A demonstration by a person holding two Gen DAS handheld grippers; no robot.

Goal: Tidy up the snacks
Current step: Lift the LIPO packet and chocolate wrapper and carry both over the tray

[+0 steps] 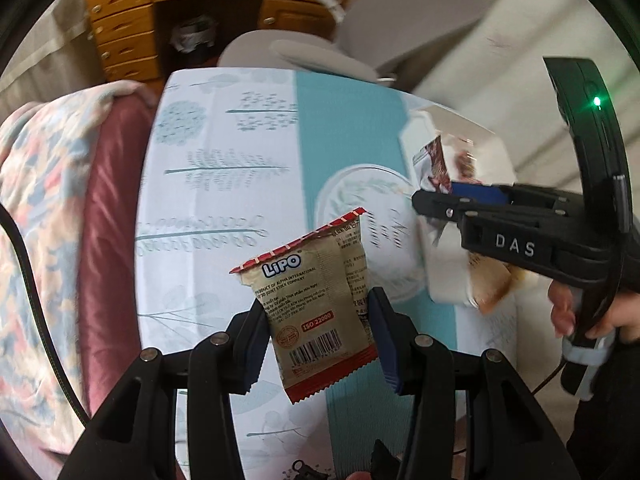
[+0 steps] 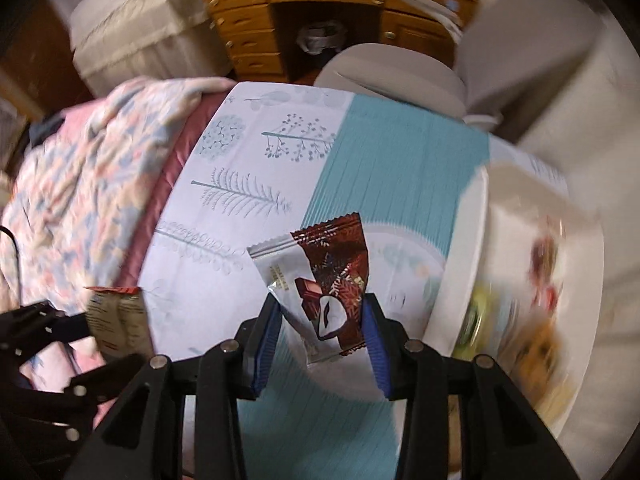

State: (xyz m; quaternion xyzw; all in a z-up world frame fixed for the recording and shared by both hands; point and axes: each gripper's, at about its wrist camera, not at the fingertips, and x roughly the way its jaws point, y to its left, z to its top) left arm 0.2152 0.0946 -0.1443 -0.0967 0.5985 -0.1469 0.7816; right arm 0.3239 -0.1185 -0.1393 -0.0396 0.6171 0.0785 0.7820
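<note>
My left gripper [image 1: 318, 332] is shut on a tan Lipo snack packet [image 1: 320, 300] with red crimped ends, held above the patterned tablecloth [image 1: 224, 184]. In the left wrist view the right gripper [image 1: 432, 200] reaches in from the right, and a dark red and white packet [image 1: 438, 164] shows at its tip. My right gripper [image 2: 322, 328] is shut on that dark red and white snack packet [image 2: 324, 284], lifted over the cloth. At the right stands a white tray [image 2: 464, 280] with several blurred snacks inside. The left gripper with the Lipo packet [image 2: 116, 316] shows at the left edge of the right wrist view.
A table under a white and teal tablecloth [image 2: 380, 168] fills the middle. A floral blanket [image 1: 44, 208] over a maroon seat lies left. A grey chair [image 1: 400, 36] and a wooden desk [image 1: 132, 20] stand behind. A person's hand [image 1: 568, 312] holds the right gripper's handle.
</note>
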